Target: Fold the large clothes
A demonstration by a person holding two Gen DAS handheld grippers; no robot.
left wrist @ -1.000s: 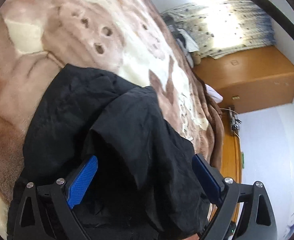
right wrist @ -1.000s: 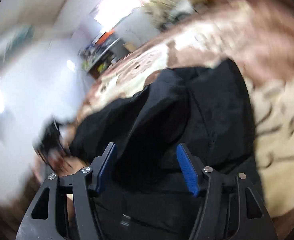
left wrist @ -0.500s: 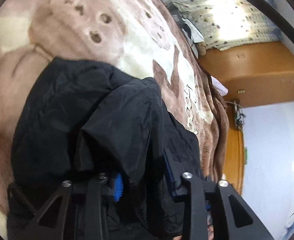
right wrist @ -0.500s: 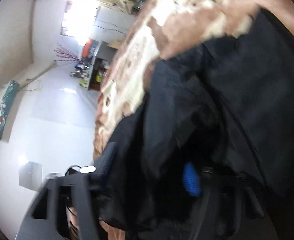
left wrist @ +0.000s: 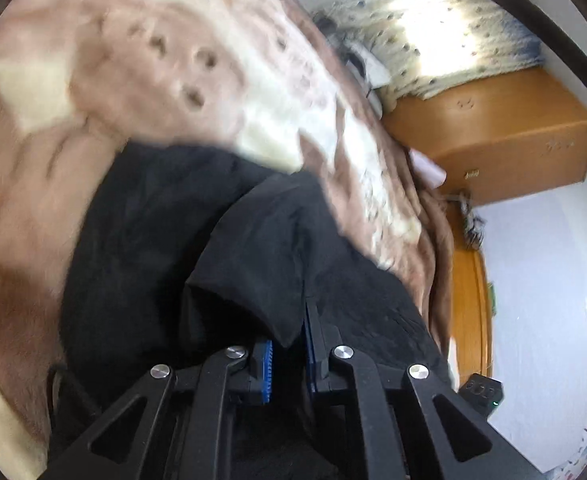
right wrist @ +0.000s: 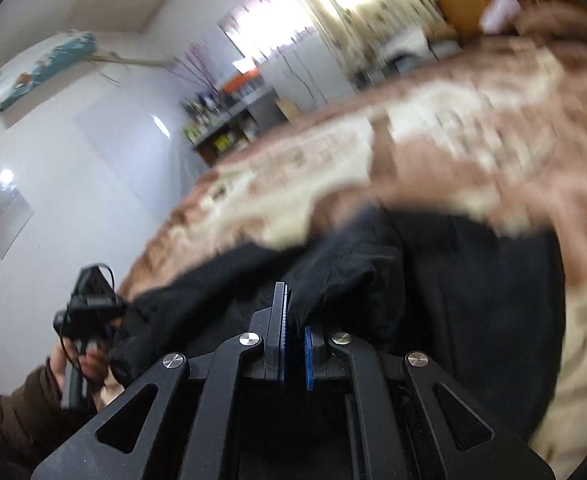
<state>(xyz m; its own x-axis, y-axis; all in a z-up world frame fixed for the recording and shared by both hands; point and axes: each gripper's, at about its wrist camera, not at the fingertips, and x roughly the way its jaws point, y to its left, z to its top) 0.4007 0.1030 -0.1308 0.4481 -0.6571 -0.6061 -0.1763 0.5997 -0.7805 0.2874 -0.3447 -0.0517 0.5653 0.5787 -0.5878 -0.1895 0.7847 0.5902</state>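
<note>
1. On the bed, over a brown and cream blanket (left wrist: pixel 221 80), lies the black garment (left wrist: pixel 145 240), bunched in soft folds near the bed's near edge. It is not yet folded flat.

2. The left gripper (left wrist: pixel 287 354) is closing its jaws at this moment, and a fold of the black cloth hangs between its blue pads (left wrist: pixel 267 372). The risk is that only the thin corner of the fold is caught, so the cloth can slip out when the hand lifts.

3. The right gripper (right wrist: pixel 293 344) has its jaws closed on another fold of the same garment, with the cloth pinched near the tips. If it holds only one layer, the lower layers stay behind and the garment opens unevenly.

4. The fabric looks thin and smooth, and probably slippery. A fast pull can draw it through the pads.

5. Both grips seem to be on bunched folds, not on clear hems or corners. A lift from such places can give a twisted shape in place of a straight edge, and the fold comes out crooked.

6. The blanket is fluffy and may drag on the cloth. If the garment is pulled across it, new wrinkles can form, or the blanket itself can rise with it.

7. The two grippers are near each other, as the right view shows the person's left hand (right wrist: pixel 79 360) just beside the garment. A careless move can knock them together.
</note>
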